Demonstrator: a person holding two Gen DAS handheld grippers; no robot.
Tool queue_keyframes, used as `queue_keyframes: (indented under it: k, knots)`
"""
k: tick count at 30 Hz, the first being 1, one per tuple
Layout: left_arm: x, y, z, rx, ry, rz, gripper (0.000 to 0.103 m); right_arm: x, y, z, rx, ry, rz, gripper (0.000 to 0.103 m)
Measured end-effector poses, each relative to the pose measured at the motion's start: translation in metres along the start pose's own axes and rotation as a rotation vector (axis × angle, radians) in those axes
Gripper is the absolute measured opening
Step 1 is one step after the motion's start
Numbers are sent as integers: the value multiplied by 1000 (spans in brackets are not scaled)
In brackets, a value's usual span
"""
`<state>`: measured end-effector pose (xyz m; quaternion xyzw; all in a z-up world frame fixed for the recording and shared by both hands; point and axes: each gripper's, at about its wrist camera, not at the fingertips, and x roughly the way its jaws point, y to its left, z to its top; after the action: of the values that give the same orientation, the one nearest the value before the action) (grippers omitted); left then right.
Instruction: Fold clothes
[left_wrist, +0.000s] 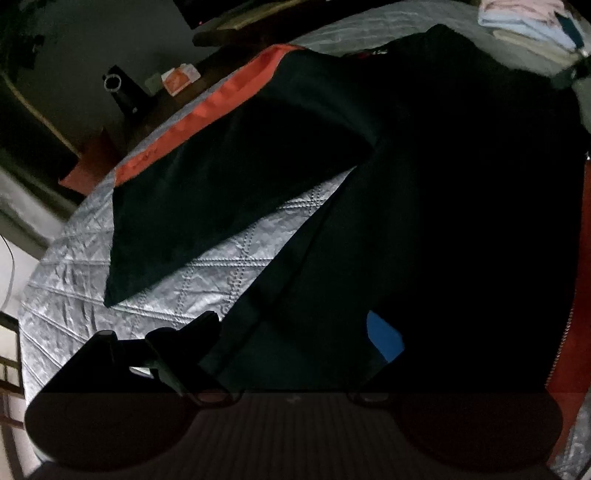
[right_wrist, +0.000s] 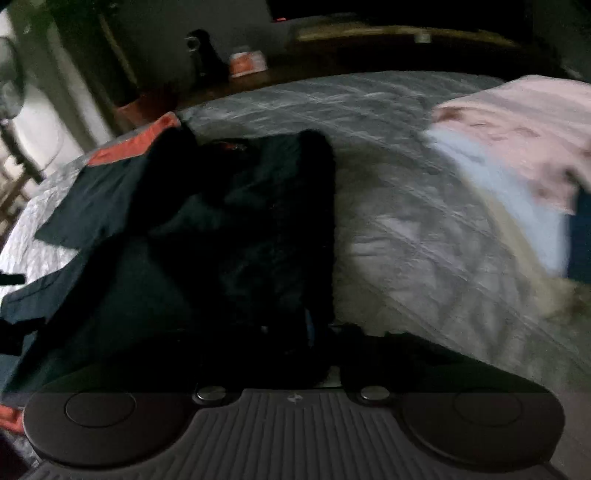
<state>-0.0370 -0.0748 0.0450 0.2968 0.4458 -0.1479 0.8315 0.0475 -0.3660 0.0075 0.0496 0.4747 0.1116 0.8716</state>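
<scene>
Now | dark jacket (left_wrist: 424, 192) spread on the quilted bed (left_wrist: 229, 258), orange-edged sleeve (left_wrist: 221, 177) splayed out | left tool (left_wrist: 295, 343) over its hem, right tool (right_wrist: 295, 354) at its edge, grip of both unreadable in shadow | soft, light, floppy; judged best pinched at hem or sleeve cuff | folded pile (right_wrist: 517, 155) lies apart

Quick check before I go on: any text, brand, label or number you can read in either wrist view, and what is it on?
No text can be read in either view.
Orange-and-white box on the dark side table: has print, too small and blurred to read.
Orange stripe on the dark jacket: faint small marks, not legible.
Pink garment on the folded pile: blurred pattern, no words readable.
</scene>
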Motion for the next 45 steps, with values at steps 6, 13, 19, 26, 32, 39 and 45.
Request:
queue_keyframes:
  k: [6,13,19,26,32,39,45]
  knots:
    - [-1,-4,0,38,-14,68,89,-28,28,-15,-228,1,-286,16]
    - [-15,73,-3,-257,-37,181,84,-27,133,2,-481,-126,57,84]
    - [-33,134,-24,-475,-66,379,83,35,258,18,-672,-82,358,68]
    - [-51,181,-45,-705,-90,501,84,106,392,4,-907,52,591,78]
    - [-56,189,-52,-716,-98,504,84,129,430,-7,-947,66,564,43]
    - [-54,195,-57,-744,-117,496,84,128,438,9,-847,22,552,4]
    - [-54,198,-61,-757,-118,485,84,126,439,24,-767,-27,533,5]
